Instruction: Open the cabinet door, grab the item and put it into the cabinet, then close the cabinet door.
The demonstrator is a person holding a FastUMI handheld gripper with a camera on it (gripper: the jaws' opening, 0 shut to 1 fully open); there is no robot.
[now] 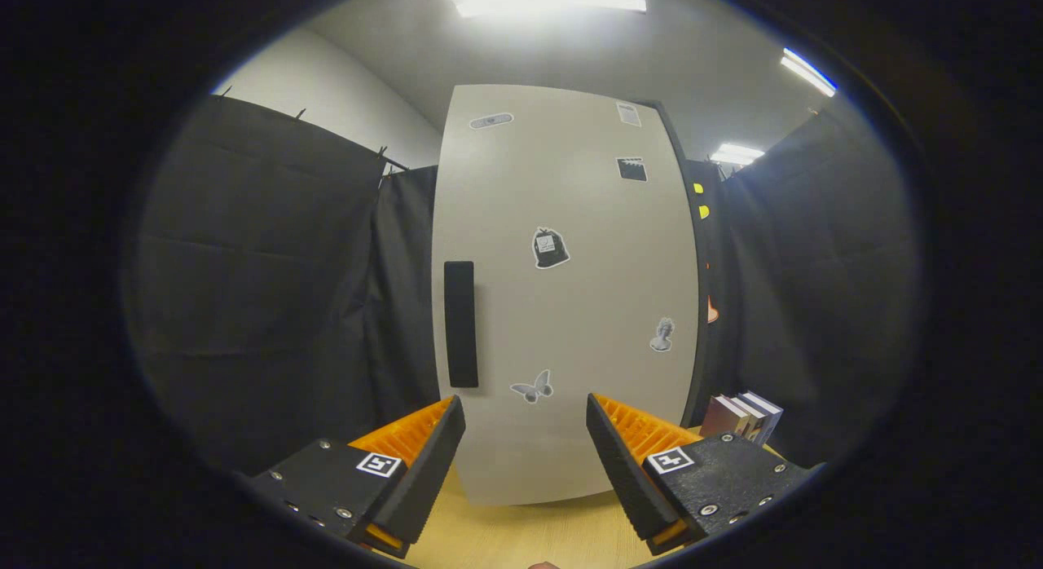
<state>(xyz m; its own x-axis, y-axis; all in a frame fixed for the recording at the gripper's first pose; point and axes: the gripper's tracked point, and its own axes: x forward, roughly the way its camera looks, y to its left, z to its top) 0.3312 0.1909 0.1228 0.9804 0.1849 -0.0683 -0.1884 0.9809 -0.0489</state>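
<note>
A tall pale cabinet [562, 292] stands on a wooden table straight ahead of me, its door shut. A long black vertical handle [460, 324] sits on the door's left side, just above my left finger. Several small stickers dot the door. My gripper [525, 410] is open, with nothing between its fingers, and it points at the lower part of the door. To the right of the cabinet, beyond my right finger, a few books [745, 418] stand upright on the table.
The light wooden table [521, 532] runs under my fingers up to the cabinet's base. Black cloth walls close in on the left and right. Ceiling lights shine overhead.
</note>
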